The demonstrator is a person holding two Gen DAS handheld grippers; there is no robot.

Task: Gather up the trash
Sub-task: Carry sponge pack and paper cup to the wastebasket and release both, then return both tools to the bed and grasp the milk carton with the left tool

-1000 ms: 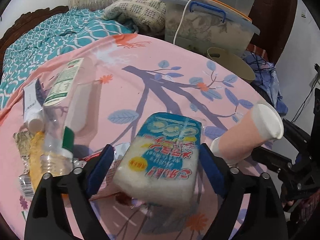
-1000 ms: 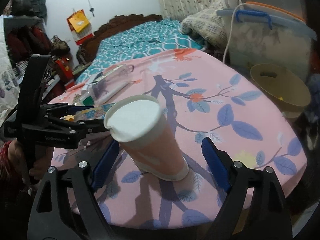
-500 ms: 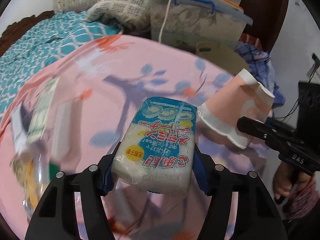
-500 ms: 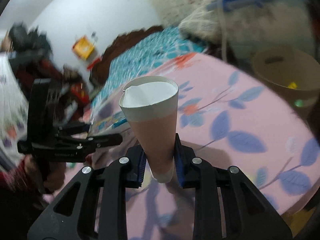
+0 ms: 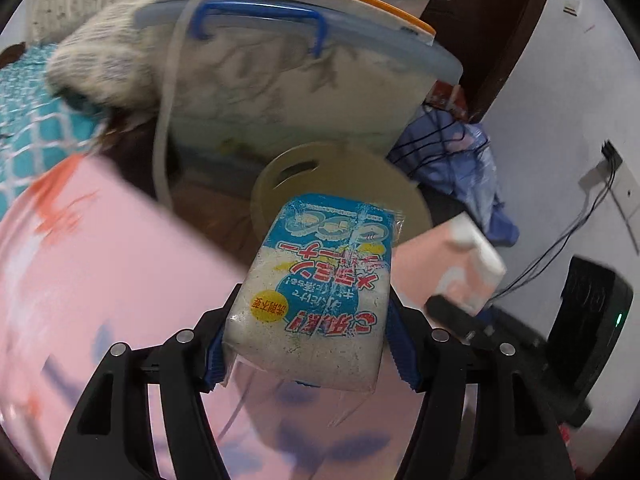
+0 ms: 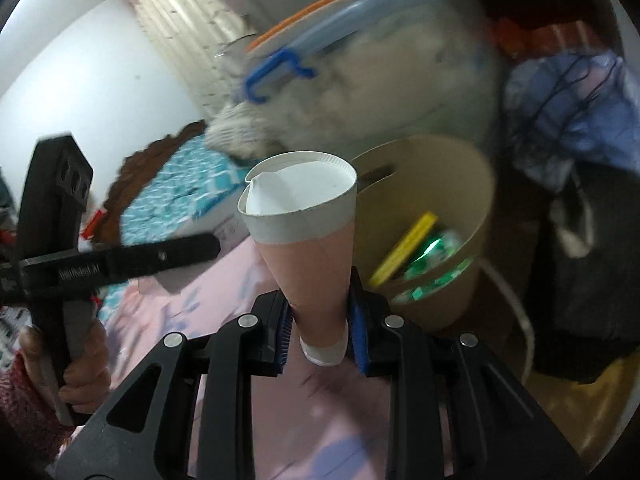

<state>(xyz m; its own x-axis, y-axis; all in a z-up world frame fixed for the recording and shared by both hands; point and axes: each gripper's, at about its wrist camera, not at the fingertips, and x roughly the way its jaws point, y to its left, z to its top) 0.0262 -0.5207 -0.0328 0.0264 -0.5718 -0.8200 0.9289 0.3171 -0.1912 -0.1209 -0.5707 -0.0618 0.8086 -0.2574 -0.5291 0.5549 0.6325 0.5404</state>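
Observation:
My left gripper [image 5: 308, 344] is shut on a blue-and-white sponge packet [image 5: 316, 300] and holds it in the air beyond the pink table's edge, in front of the tan trash bin [image 5: 336, 172]. My right gripper [image 6: 320, 320] is shut on the squeezed base of a pink paper cup [image 6: 308, 236], rim up, just left of the tan bin [image 6: 452, 200]. The bin holds yellow and green wrappers [image 6: 424, 256]. The cup also shows in the left wrist view [image 5: 452, 268], right of the packet. The left gripper shows in the right wrist view [image 6: 120, 264].
A pink floral tablecloth [image 5: 100, 264] covers the table below both grippers. A clear storage box with a blue handle [image 5: 296, 80] stands behind the bin. Blue clothes with cords [image 5: 460, 168] lie to its right. A bed with a teal cover [image 6: 176, 184] lies beyond the table.
Both grippers closed on their items, lifted them off the table and swung right toward the tan bin. The bin is now much nearer in both views.

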